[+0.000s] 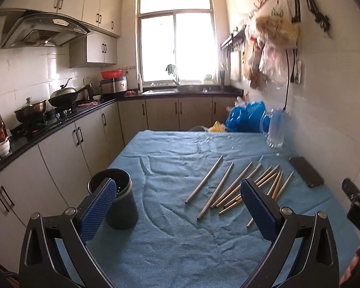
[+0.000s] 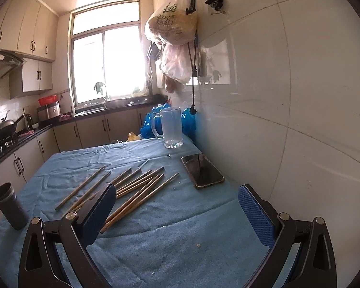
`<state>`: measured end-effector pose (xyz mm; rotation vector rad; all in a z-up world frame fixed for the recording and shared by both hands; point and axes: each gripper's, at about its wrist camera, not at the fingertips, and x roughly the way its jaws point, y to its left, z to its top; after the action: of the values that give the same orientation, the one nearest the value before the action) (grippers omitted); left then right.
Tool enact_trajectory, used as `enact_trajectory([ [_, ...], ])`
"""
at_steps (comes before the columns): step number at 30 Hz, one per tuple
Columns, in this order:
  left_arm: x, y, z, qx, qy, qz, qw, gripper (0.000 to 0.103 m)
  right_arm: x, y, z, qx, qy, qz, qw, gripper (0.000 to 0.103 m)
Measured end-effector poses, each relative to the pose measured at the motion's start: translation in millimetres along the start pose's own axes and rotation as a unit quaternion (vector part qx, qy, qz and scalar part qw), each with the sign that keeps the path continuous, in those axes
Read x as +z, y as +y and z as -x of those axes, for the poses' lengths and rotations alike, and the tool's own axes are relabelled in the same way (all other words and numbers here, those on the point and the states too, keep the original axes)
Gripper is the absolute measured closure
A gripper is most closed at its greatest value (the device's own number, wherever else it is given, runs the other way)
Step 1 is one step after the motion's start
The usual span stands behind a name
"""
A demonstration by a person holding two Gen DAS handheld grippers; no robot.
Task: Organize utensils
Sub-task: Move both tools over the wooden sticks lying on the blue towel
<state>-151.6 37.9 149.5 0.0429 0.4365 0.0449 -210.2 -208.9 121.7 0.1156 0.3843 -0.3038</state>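
Wooden chopsticks (image 2: 132,187) overlap on loose blue cloth (image 1: 180,240); left gripper (image 1: 177,201) and right gripper (image 2: 177,204), jaws wide, empty. Risk: grasping several, or toppling dark holder cup (image 1: 118,201).

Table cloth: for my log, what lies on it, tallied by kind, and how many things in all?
On the blue cloth:
Chopsticks: about 10 (they overlap, so the exact count is unclear)
Dark holder: 1
Glass mug: 1
Phone: 1
Total: about 13
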Motion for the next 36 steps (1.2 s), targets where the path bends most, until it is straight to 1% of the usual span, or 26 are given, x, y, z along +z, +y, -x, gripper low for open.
enact_trajectory([
  [4, 0, -1, -25, -0.015, 0.038, 0.002, 0.9992, 0.0, 3, 9, -12, 0.002, 0.007, 0.012, 1.0, 0.0],
  [6, 0, -1, -37, -0.017, 0.055, 0.008, 0.9983, 0.0, 3, 13, -18, 0.003, 0.01, 0.016, 1.0, 0.0],
  [9, -3, -1, -50, -0.015, 0.071, 0.005, 0.9973, 0.0, 2, 15, -32, 0.005, 0.025, 0.02, 0.999, 0.0],
  [16, -4, 0, -66, -0.006, 0.089, 0.0, 0.996, 0.0, -2, 20, -55, 0.016, 0.058, 0.013, 0.998, 0.0],
  [22, 0, -1, -75, -0.002, 0.1, -0.004, 0.995, 0.0, -4, 21, -66, 0.03, 0.076, 0.013, 0.997, 0.0],
  [28, 6, -7, -90, -0.016, 0.125, -0.008, 0.992, 0.0, -8, 12, -75, 0.033, 0.093, 0.002, 0.995, 0.0],
  [30, 11, -9, -96, -0.025, 0.135, -0.005, 0.9906, 0.0, -8, 7, -80, 0.034, 0.101, -0.005, 0.994, 0.0],
  [34, 25, -14, -109, -0.04, 0.149, 0.011, 0.9879, 0.0, -10, -3, -93, 0.035, 0.123, -0.016, 0.992, 0.0],
  [36, 36, -20, -118, -0.047, 0.15, 0.016, 0.9874, 0.0, -9, -8, -102, 0.04, 0.138, -0.022, 0.989, 0.0],
])
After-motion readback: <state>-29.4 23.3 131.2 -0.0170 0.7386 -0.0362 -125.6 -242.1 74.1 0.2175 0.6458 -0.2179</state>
